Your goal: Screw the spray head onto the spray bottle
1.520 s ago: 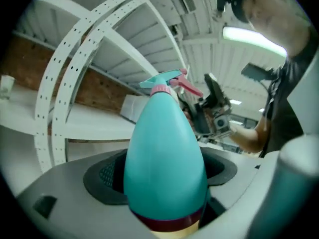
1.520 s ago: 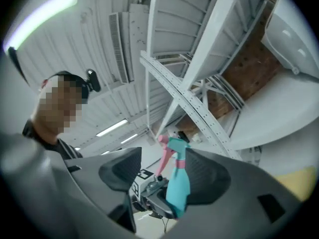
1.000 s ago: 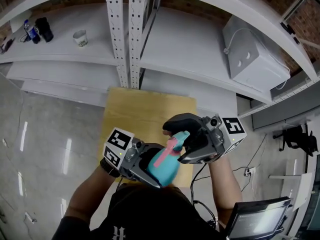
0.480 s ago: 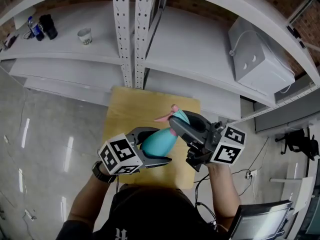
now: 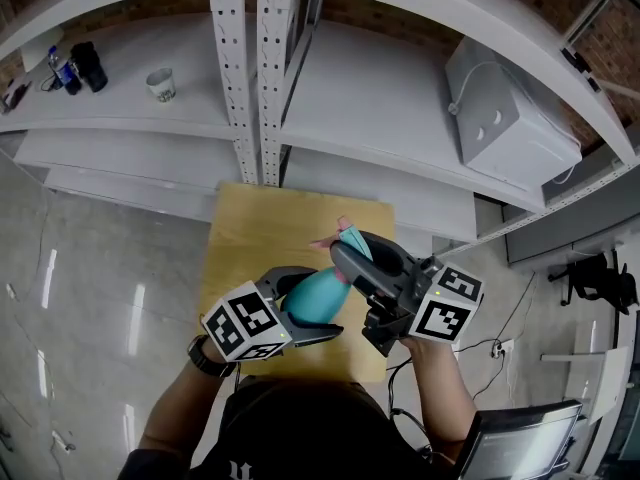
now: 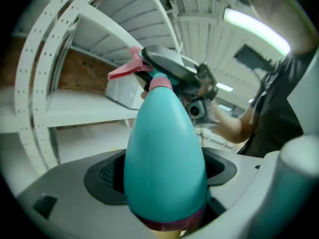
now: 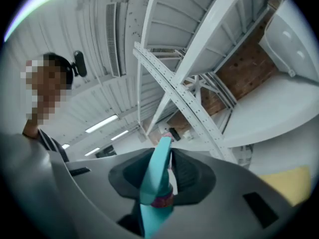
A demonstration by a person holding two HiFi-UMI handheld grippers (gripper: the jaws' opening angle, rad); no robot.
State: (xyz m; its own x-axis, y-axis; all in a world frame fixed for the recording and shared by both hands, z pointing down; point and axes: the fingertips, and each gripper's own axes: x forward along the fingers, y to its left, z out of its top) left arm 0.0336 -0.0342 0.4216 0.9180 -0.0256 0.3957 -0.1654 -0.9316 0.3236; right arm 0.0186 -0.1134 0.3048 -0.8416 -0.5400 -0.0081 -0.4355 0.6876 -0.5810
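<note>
Left gripper is clamped on the teal egg-shaped plastic spray bottle. In the left gripper view both dark pads of the left gripper press the wide lower body of the bottle. The bottle base sits back toward the claw's palm and the narrow neck points out past the tips.

Right gripper comes in from the opposite side, tip to tip with the left claw. Its jaws have just been closing and now grip the teal spray head with pink trigger. The right gripper view shows the right gripper with the thin teal head body pinched between the pads and a pink collar ring at the palm end.

From the left claw, the spray head sits at the far end of the bottle, just beyond the tips. Its pink collar meets the bottle neck and the trigger sticks out to the claw's left. The head is seated on the neck, but I can't tell how far it is threaded.

The bottle is held tilted in the air between the two claws, touching nothing else.

Below both claws is the pale yellow wooden tabletop. Beyond the tips of the left claw is white metal shelving with perforated uprights. On the shelf past the right claw is a white plastic box. On the shelf far off past the left claw is a small white paper cup. The grey glossy floor lies beside the table on the left claw's side.
</note>
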